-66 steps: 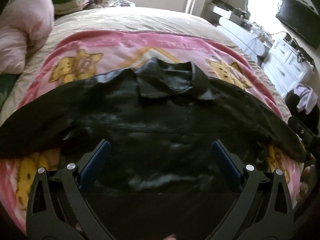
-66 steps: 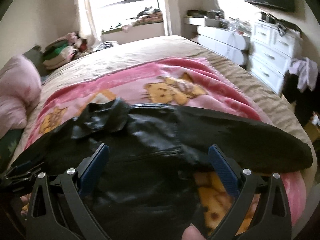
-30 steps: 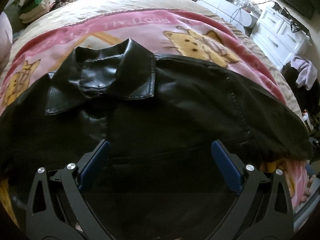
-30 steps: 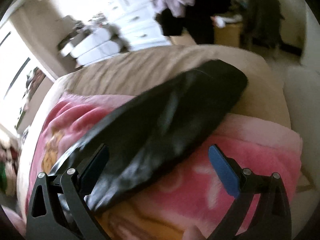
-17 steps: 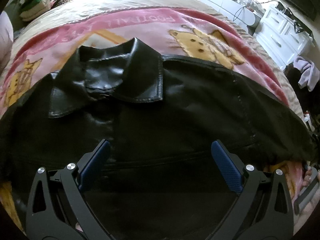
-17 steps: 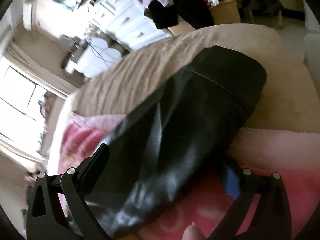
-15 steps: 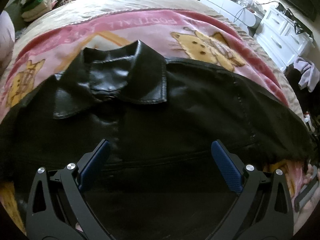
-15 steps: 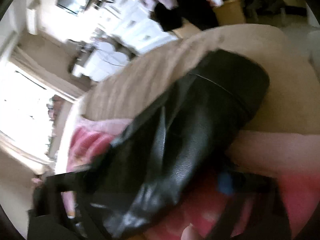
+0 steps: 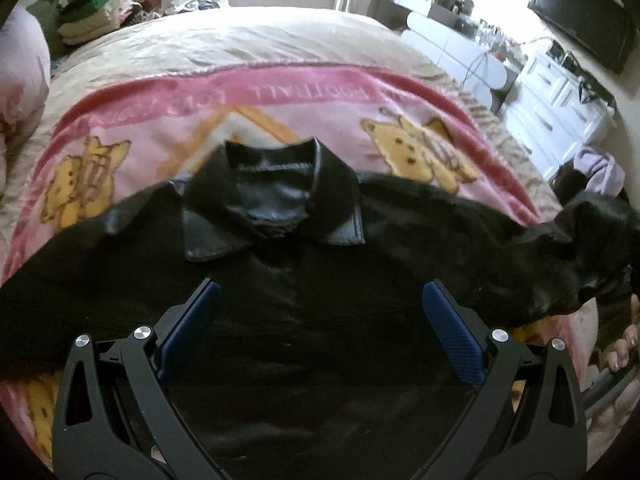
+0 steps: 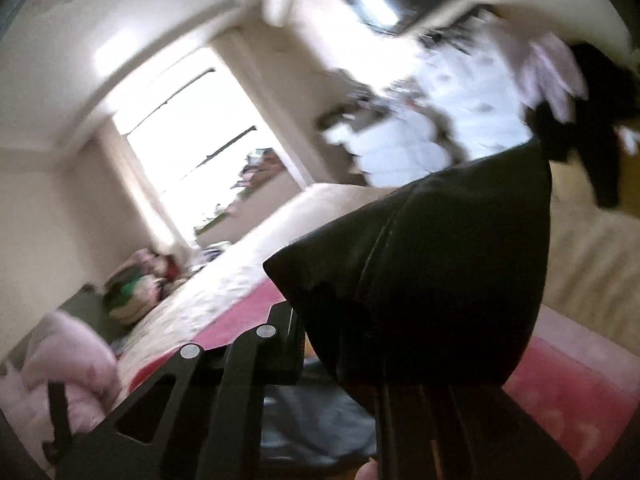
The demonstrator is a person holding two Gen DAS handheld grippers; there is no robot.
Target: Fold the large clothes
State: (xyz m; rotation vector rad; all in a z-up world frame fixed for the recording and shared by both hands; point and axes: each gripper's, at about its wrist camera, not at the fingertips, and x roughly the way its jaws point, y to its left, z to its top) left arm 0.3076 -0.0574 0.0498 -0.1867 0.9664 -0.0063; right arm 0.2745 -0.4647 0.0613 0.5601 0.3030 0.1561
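Here, jacket sleeve (image 10: 432, 264) pinched in right hand-held gripper (image 10: 384, 364)

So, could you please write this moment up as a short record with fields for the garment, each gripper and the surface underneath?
garment: black leather jacket, spread flat, collar away from the camera
lifted part: black sleeve end, raised off the bed
left gripper: open, above the jacket body, holding nothing
right gripper: shut on the sleeve end; view blurred
surface: pink cartoon-bear blanket on a beige bedspread
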